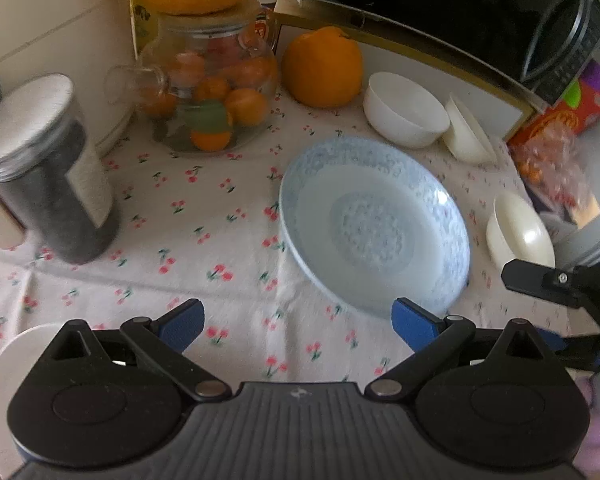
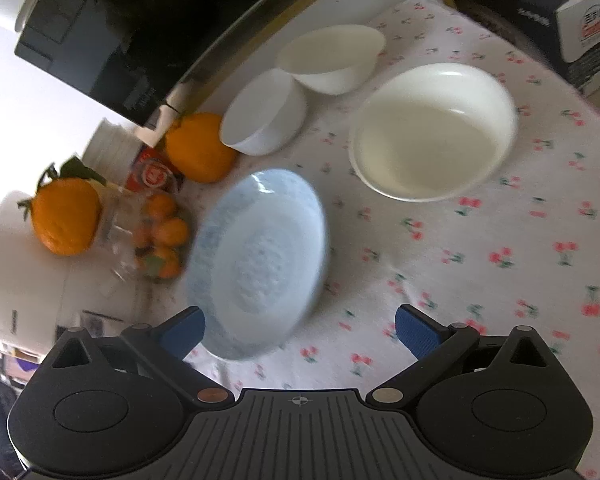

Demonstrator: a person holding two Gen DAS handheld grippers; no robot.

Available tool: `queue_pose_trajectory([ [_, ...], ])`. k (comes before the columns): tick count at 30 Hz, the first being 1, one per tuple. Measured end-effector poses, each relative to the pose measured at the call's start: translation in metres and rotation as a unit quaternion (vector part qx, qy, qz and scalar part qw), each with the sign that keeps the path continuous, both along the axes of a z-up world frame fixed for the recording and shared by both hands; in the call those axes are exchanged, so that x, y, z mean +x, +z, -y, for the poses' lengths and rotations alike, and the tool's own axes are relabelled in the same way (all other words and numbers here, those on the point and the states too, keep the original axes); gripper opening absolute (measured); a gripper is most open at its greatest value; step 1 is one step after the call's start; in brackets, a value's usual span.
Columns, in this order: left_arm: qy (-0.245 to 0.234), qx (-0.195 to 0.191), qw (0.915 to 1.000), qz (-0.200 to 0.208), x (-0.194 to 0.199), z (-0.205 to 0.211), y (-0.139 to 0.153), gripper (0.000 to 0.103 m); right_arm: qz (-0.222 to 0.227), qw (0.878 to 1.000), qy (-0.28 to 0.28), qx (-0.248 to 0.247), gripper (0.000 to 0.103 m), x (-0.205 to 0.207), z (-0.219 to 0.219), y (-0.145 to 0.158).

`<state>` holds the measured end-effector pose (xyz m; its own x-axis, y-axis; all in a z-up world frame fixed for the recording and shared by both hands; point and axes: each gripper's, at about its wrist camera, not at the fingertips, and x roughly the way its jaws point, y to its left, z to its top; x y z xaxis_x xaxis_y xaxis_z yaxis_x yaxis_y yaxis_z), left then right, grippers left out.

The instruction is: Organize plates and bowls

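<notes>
A pale blue patterned plate (image 1: 374, 222) lies on the cherry-print tablecloth (image 1: 204, 240); it also shows in the right wrist view (image 2: 260, 256). Three white bowls stand beyond it: one upright (image 1: 404, 108), one tipped on its side (image 1: 470, 130), and a larger cream bowl (image 1: 520, 232). In the right wrist view they are the small bowl (image 2: 264, 112), the tipped bowl (image 2: 332, 60) and the large bowl (image 2: 434, 132). My left gripper (image 1: 298, 326) is open and empty just short of the plate. My right gripper (image 2: 298, 330) is open and empty, its left finger by the plate's near rim.
A glass jar of small oranges (image 1: 208, 92), a dark canister (image 1: 48, 176), a large orange (image 1: 322, 68) and a microwave (image 1: 460, 12) stand at the back. A snack bag (image 1: 556, 160) lies far right. A white plate edge (image 1: 4, 364) shows at lower left. A box (image 2: 580, 36) stands far right.
</notes>
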<state>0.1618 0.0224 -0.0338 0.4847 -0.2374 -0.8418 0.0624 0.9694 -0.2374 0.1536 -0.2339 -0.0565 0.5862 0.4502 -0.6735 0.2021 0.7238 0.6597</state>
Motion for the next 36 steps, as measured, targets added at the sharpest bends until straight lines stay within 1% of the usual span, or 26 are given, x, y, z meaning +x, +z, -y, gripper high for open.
queue_pose_trajectory([
  [2,0.01,-0.02,0.9997,0.003,0.007,-0.001,-0.003,0.099,0.006,1.0,-0.005,0.014,0.1,0.006,-0.001,-0.004],
  [4,0.021,-0.043,0.9987,0.017,0.012,-0.002,-0.005,0.093,0.008,1.0,-0.015,0.026,0.097,0.012,-0.001,-0.009],
  [5,0.025,-0.047,0.9983,0.022,0.015,-0.001,-0.006,0.09,0.007,0.999,-0.02,0.032,0.096,0.015,0.0,-0.013],
  [7,0.028,-0.058,0.9974,0.032,0.02,-0.001,-0.009,0.083,0.006,0.998,-0.029,0.047,0.088,0.02,0.002,-0.02],
  [8,0.029,-0.064,0.9969,0.036,0.022,-0.001,-0.011,0.077,0.006,0.998,-0.035,0.056,0.087,0.022,0.003,-0.024],
  [11,0.039,-0.08,0.9954,0.037,0.03,-0.003,-0.019,0.062,0.012,0.995,-0.056,0.084,0.077,0.026,0.008,-0.033],
  [12,0.044,-0.082,0.9949,0.038,0.032,-0.005,-0.021,0.057,0.013,0.994,-0.064,0.091,0.073,0.027,0.01,-0.036],
  [13,0.052,-0.084,0.9943,0.038,0.034,-0.007,-0.025,0.054,0.014,0.992,-0.073,0.098,0.068,0.028,0.011,-0.039],
  [14,0.059,-0.088,0.9937,0.039,0.036,-0.009,-0.027,0.05,0.015,0.991,-0.081,0.103,0.065,0.029,0.012,-0.041],
  [16,0.071,-0.104,0.9914,0.037,0.039,-0.014,-0.031,0.047,0.016,0.989,-0.091,0.113,0.054,0.03,0.014,-0.046],
  [19,0.085,-0.123,0.9879,0.039,0.04,-0.019,-0.037,0.043,0.018,0.987,-0.103,0.124,0.047,0.032,0.014,-0.052],
  [20,0.086,-0.124,0.9875,0.045,0.04,-0.018,-0.037,0.04,0.017,0.987,-0.106,0.123,0.045,0.032,0.014,-0.054],
  [21,0.086,-0.123,0.9876,0.047,0.041,-0.018,-0.037,0.036,0.014,0.986,-0.109,0.122,0.041,0.033,0.013,-0.056],
  [22,0.086,-0.124,0.9874,0.049,0.041,-0.017,-0.037,0.035,0.011,0.986,-0.111,0.122,0.036,0.034,0.012,-0.058],
  [24,0.086,-0.126,0.9871,0.049,0.042,-0.016,-0.04,0.029,0.004,0.986,-0.117,0.121,0.03,0.035,0.01,-0.063],
  [28,0.093,-0.135,0.985,0.056,0.04,-0.018,-0.04,0.028,0.003,0.986,-0.122,0.114,0.02,0.033,0.01,-0.066],
  [30,0.098,-0.15,0.9824,0.053,0.04,-0.02,-0.042,0.023,0.0,0.988,-0.116,0.101,0.014,0.034,0.009,-0.065],
  [32,0.103,-0.155,0.9813,0.049,0.041,-0.022,-0.043,0.022,0.001,0.992,-0.103,0.077,0.014,0.036,0.006,-0.059],
  [34,0.096,-0.146,0.9832,0.052,0.037,-0.023,-0.04,0.021,0.008,0.994,-0.091,0.058,0.013,0.036,0.002,-0.053],
  [36,0.085,-0.132,0.986,0.057,0.035,-0.02,-0.037,0.021,0.014,0.995,-0.086,0.054,0.013,0.035,0.002,-0.049],
])
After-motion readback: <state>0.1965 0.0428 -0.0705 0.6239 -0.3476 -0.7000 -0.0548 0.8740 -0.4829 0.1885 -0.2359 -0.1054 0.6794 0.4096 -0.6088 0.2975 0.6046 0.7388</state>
